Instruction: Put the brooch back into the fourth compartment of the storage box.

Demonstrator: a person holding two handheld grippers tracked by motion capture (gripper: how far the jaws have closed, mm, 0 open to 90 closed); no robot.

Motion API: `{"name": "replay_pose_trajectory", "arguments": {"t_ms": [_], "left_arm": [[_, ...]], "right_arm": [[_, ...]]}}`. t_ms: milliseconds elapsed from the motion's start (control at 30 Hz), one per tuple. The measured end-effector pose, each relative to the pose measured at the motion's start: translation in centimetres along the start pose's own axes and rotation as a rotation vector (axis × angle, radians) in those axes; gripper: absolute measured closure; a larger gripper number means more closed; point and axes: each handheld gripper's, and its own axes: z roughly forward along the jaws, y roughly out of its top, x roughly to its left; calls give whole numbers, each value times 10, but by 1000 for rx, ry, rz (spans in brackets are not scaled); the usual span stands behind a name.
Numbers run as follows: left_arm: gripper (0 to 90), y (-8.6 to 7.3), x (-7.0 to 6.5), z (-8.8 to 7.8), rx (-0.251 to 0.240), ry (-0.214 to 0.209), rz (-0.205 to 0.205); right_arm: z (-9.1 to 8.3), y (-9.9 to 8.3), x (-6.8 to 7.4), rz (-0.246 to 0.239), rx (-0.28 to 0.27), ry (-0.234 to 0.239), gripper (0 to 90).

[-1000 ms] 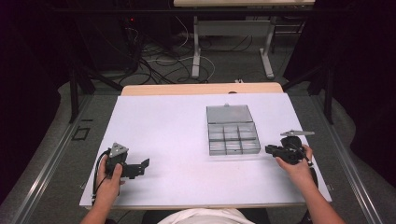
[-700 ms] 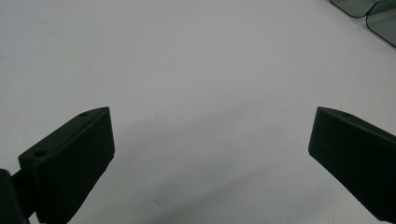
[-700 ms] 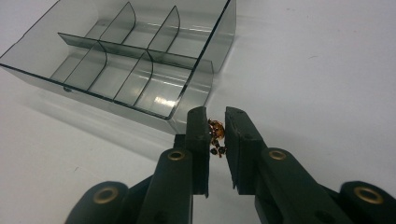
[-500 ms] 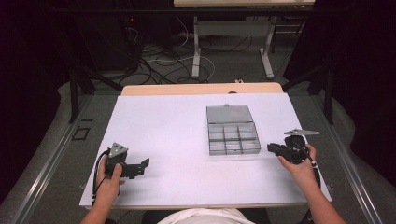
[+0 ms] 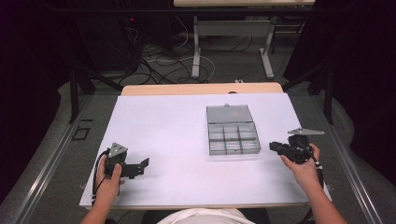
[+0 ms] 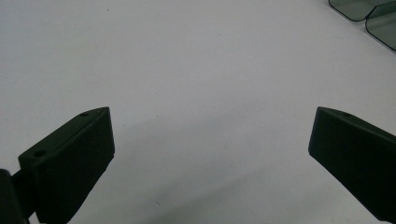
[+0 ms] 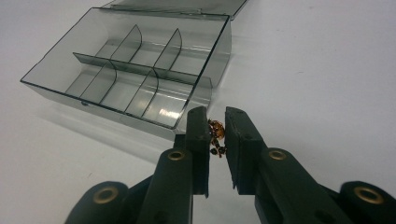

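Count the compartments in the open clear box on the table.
6. The clear box is split into two rows of three: three compartments along the hinge side by the lid, and three along the front wall nearest the right tool. All look empty.

Both grippers are matte black; the left gripper carries a grey three-cornered plate and a black cable; the right gripper has the same plate, brass-coloured rivets on its linkage, blocky pads; the person wears a white top
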Motion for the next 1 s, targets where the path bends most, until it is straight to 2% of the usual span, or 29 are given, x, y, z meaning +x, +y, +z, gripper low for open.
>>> {"name": "replay_pose_trajectory", "arguments": {"t_ms": [267,500,533,1000], "left_arm": [[4,0,0,0,-2,2,-6],[4,0,0,-1,-4,5,-7],[5,0,1,-1,-4,6,-7],[5,0,0,-2,-11,10,-14]], "right_arm": [[-6,3,3,8,-27,1,806],[-13,7,9,-1,-36,21,806],[-13,8,10,-14,-39,24,806],[-11,15,33,-46,-30,75,806]]}}
